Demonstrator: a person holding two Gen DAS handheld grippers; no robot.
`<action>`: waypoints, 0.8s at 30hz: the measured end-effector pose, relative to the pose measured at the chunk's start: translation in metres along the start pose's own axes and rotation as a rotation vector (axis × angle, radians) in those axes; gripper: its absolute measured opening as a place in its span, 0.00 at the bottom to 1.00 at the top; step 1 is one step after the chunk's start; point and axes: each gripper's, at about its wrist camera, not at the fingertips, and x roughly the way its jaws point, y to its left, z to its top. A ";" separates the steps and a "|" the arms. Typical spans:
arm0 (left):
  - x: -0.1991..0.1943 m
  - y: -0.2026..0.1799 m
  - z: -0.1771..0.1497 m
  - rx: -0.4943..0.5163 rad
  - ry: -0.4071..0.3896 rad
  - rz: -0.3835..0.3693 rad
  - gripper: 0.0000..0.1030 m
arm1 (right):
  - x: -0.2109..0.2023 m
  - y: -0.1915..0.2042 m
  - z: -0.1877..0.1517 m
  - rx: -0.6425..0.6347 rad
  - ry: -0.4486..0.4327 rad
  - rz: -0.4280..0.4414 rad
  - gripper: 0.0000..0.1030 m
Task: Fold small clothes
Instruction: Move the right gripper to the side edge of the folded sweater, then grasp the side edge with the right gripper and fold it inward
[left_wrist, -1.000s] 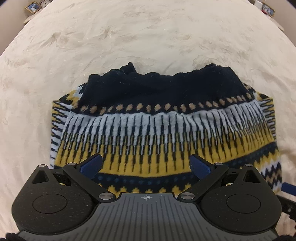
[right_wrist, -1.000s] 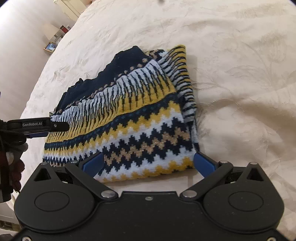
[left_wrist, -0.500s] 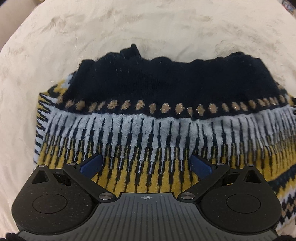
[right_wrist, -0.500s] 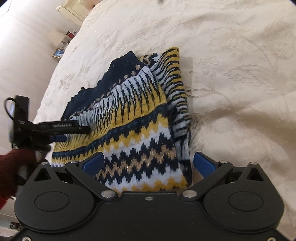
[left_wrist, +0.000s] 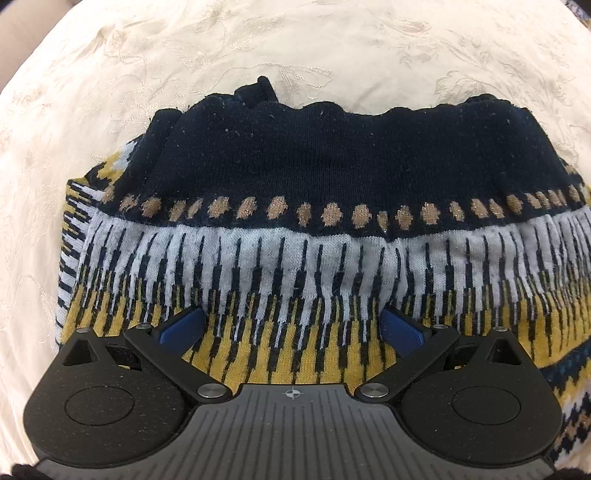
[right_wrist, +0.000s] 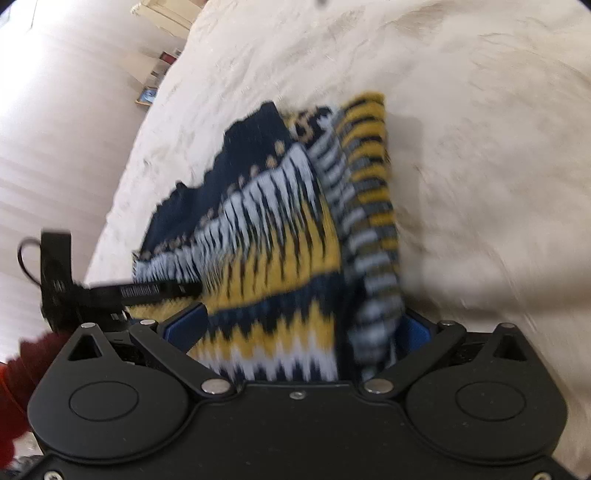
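A small knitted sweater (left_wrist: 295, 229) in navy, white and yellow patterns lies folded on a cream bedspread (left_wrist: 110, 92). My left gripper (left_wrist: 291, 326) is open, its blue pads (left_wrist: 183, 325) just above the yellow band of the knit. In the right wrist view the sweater (right_wrist: 273, 236) fills the middle, with its folded striped side (right_wrist: 373, 236) on the right. My right gripper (right_wrist: 299, 328) is open and straddles the sweater's zigzag hem. The left gripper shows there as a black finger (right_wrist: 147, 290) lying over the sweater's left edge.
The embroidered bedspread (right_wrist: 461, 166) stretches all around the sweater. A pale wall and a small shelf with picture frames (right_wrist: 147, 96) stand beyond the bed at the far left. A red sleeve (right_wrist: 22, 365) of the person holding the left gripper shows at the lower left.
Both grippers have moved forward over the sweater. The left one now sits over the yellow band, the right one has the hem between its open fingers. The right view is motion-blurred.
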 end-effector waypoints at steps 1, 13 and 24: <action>0.000 0.000 0.000 0.000 0.002 0.000 1.00 | 0.003 0.000 0.004 0.004 -0.005 0.013 1.00; -0.003 -0.009 0.052 -0.005 -0.049 0.030 0.99 | 0.019 0.004 0.012 -0.010 -0.024 0.049 1.00; 0.011 0.000 0.064 -0.024 -0.015 -0.013 0.99 | 0.014 -0.003 0.011 0.007 -0.019 0.065 1.00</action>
